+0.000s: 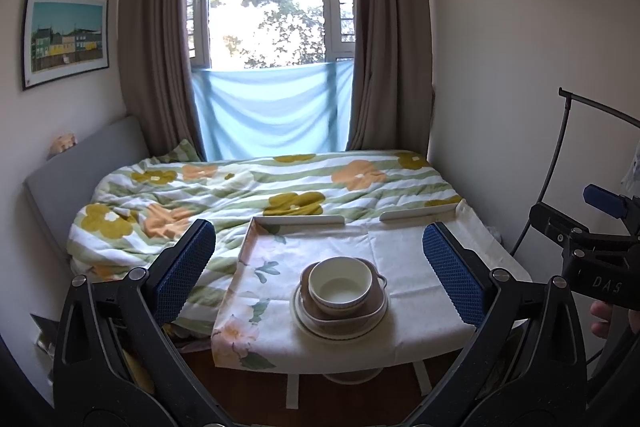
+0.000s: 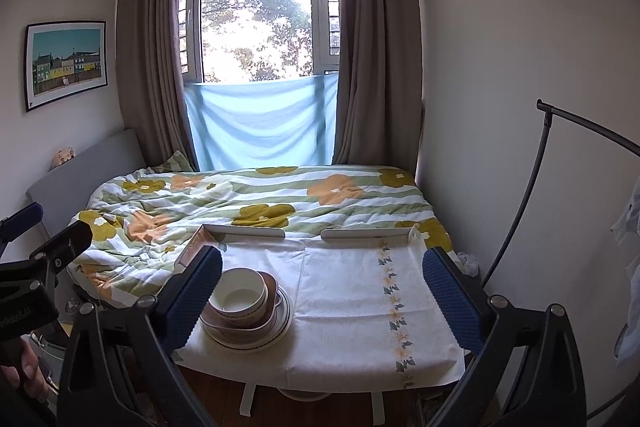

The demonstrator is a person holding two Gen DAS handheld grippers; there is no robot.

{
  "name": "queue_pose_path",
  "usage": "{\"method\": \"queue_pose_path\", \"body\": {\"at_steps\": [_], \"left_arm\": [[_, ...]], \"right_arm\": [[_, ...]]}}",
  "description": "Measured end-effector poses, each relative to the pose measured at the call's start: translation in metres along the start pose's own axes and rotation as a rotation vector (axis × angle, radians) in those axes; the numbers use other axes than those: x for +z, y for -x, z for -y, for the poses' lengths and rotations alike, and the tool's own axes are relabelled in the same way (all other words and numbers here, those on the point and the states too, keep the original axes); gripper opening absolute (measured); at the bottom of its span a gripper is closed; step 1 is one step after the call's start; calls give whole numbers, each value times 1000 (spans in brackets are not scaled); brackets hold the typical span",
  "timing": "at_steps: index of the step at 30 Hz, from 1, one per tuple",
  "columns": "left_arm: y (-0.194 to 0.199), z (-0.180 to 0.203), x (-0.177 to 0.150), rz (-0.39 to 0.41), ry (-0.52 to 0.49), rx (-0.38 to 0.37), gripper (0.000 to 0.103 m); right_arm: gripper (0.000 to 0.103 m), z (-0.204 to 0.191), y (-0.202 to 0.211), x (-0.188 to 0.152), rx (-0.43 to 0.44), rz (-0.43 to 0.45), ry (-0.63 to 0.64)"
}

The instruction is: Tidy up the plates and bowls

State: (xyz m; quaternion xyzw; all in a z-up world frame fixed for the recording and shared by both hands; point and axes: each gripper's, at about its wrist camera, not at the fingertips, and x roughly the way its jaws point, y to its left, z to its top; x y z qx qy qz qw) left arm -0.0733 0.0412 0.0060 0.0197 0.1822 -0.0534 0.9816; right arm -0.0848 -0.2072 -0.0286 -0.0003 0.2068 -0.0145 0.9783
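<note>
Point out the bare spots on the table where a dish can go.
The table is bare right of the dish stack, out to the flower stripe and the right edge. A bare band also runs between the stack and the far rail. Only the near-left corner is crowded, where the stack sits.

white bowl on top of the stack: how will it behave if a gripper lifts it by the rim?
The white bowl looks like glazed ceramic: probably rigid, slick against the pads, and breakable. It sits loose in the brown dish, so it should lift free. Its deep, round wall may tilt under a one-sided rim pinch.
</note>
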Motion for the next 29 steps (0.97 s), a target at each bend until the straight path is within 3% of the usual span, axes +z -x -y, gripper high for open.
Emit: {"method": "queue_pose_path", "body": {"at_steps": [23,29], "left_arm": [[-4,-22,1,34,-16,-6,103],[-15,-31,8,79,-35,4,103]], "right_arm": [[100,-2,1,-2,-8,-1,-1],[100,-10,-11,4,-14,-14,2]]}}
